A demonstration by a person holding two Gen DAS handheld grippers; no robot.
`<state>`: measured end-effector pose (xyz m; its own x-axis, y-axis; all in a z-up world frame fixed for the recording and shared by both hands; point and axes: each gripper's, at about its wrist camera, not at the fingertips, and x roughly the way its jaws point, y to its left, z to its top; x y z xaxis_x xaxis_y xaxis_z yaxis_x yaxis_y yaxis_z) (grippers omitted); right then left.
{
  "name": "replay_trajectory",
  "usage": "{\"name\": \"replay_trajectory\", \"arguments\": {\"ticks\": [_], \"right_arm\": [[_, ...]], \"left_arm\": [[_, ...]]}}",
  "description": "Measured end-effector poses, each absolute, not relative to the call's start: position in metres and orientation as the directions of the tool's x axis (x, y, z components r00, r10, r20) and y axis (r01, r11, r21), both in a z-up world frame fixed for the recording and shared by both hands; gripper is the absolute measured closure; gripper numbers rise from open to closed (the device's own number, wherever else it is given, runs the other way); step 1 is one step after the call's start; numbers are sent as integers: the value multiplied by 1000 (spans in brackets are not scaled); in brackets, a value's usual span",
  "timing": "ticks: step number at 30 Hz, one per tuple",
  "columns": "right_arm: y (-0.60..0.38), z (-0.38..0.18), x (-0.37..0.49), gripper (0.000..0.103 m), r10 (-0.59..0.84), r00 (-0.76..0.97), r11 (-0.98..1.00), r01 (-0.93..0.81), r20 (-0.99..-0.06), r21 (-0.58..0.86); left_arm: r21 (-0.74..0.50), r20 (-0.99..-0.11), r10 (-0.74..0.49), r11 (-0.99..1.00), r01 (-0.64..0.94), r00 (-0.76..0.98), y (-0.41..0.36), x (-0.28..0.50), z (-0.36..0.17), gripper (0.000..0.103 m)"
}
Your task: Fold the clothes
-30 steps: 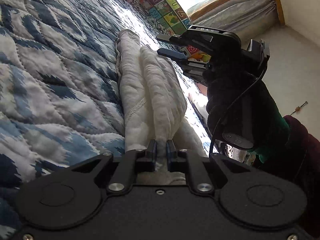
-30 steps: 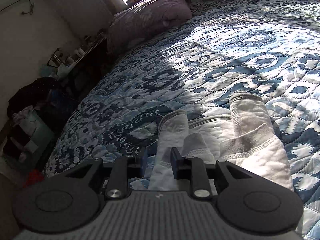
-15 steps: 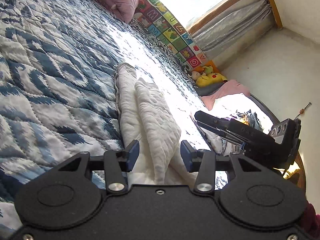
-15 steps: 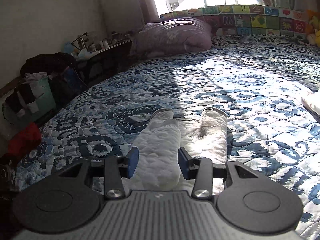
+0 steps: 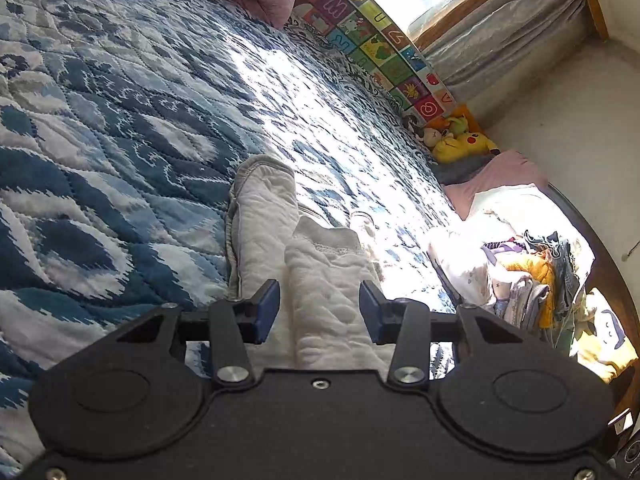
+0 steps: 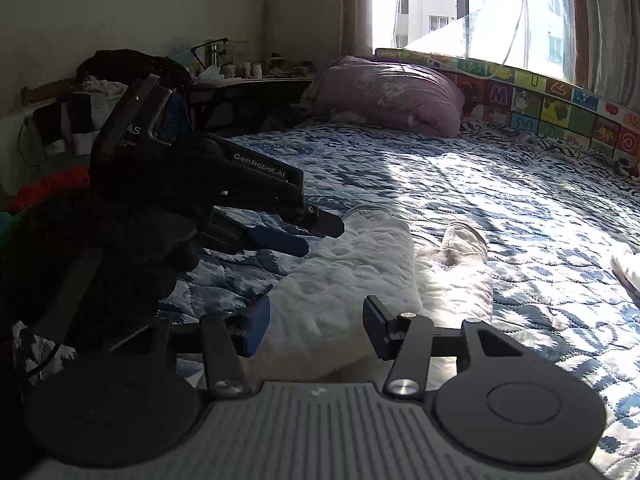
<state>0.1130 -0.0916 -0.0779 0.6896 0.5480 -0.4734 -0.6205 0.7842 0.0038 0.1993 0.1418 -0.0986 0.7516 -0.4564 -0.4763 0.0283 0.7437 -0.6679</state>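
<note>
Garment (image 5: 308,264), white quilted, folded into long narrow strip, lying flat on bed (image 5: 120,128) w/ blue-and-white patterned quilt. In left wrist view: two layers visible, lower one reaching further toward far end w/ rounded grey-trimmed cuff, upper one shorter, stitched hem across top. Left claw (image 5: 319,312) wide open, fingers either side of near end of garment, not gripping anything; whether pads touch cloth, can't tell.

Right claw (image 6: 316,326) also spread wide, holding nothing, poised at near end of same garment (image 6: 352,276). In right wrist view: thick folded part lying between fingers, second thinner part w/ cuff just beside it on right, sunlit. Left claw (image 6: 316,232) seen from side here, held in dark-gloved hand (image 6: 132,248), fingertips pointing at left edge of garment, near it; contact unclear.

Elsewhere: purple pillow (image 6: 388,96) at head of bed near window (image 6: 472,12). Colourful alphabet mat (image 5: 380,32) standing along far bed edge under window. Yellow plush toy (image 5: 464,144) at mat's end, beside pink cloth (image 5: 496,184). Pile of mixed clothes (image 5: 532,272) off to right of bed in left wrist view, well apart from garment. Cluttered shelf (image 6: 240,76) w/ small bottles and dark clothes heap along wall, left side of right wrist view, in shadow.
</note>
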Motion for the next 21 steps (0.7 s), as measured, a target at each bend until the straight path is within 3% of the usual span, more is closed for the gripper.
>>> {"name": "replay_trajectory", "arguments": {"ticks": [1, 2, 3, 7, 13, 16, 18, 21], "right_arm": [[-90, -78, 115, 50, 547, 692, 782, -623, -471, -6], [-87, -78, 116, 50, 545, 694, 781, -624, -470, -16], [-86, -78, 118, 50, 545, 696, 780, -626, -468, -23], [-85, -77, 126, 47, 567, 693, 769, -639, -446, -16], [-73, -96, 143, 46, 532, 635, 753, -658, -560, -31], [-72, -101, 142, 45, 518, 616, 750, -661, -593, -31], [-77, -93, 136, 46, 530, 628, 752, -658, -570, -26], [-84, -82, 130, 46, 548, 650, 747, -664, -526, -42]], "left_arm": [[-653, -478, -450, 756, 38, 754, 139, 201, -98, 81], [-638, -479, -444, 769, 47, 757, 136, 202, -97, 94], [-622, -480, -437, 781, 56, 760, 134, 203, -97, 97], [-648, -383, -405, 759, 71, 830, 140, 192, -94, 97], [-596, -486, -367, 803, 6, 793, 137, 196, -118, 98], [-579, -510, -370, 815, 8, 777, 141, 199, -116, 92], [-524, -492, -335, 851, 34, 804, 143, 191, -101, 73], [-437, -458, -334, 892, 118, 824, 136, 189, -82, 71]]}}
